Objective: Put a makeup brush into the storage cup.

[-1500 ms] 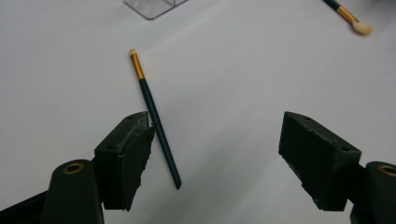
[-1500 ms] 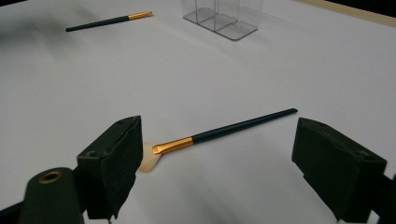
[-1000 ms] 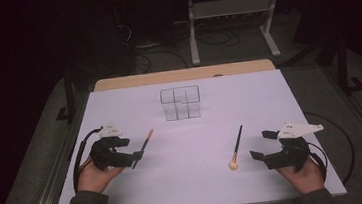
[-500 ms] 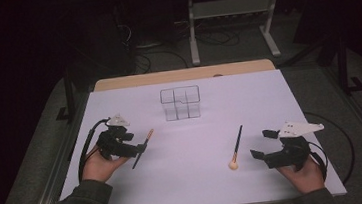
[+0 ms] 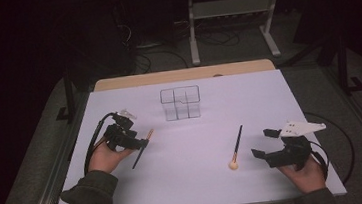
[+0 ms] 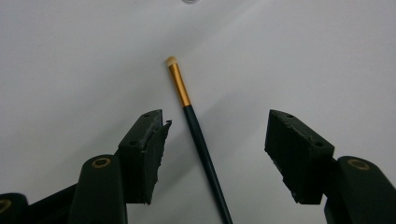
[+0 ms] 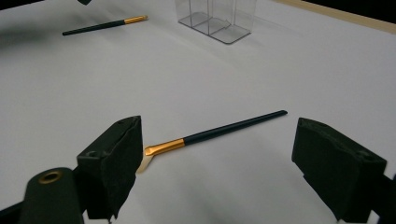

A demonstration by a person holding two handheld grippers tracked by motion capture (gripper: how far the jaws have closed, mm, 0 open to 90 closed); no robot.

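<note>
Table (image 5: 269,98): white top, work area.
Organizer (image 5: 180,103): clear, compartmented, approx 12 o'clock of centre; prob. the drop spot.
L gripper (image 5: 140,142): at 9 o'clock, jaws spread wide, nothing held, straddling slim brush (image 6: 195,130) w/ gold ferrule; lined up for a pinch.
R gripper (image 5: 265,143): at 4 o'clock, jaws apart, empty.
Fluffy brush (image 5: 236,148): flat on table just beside R gripper, untouched.

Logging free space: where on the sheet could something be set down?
Open middle between the left brush and right brush, in front of the clear box; also the far right corner. Tight around the left gripper and right gripper.
</note>
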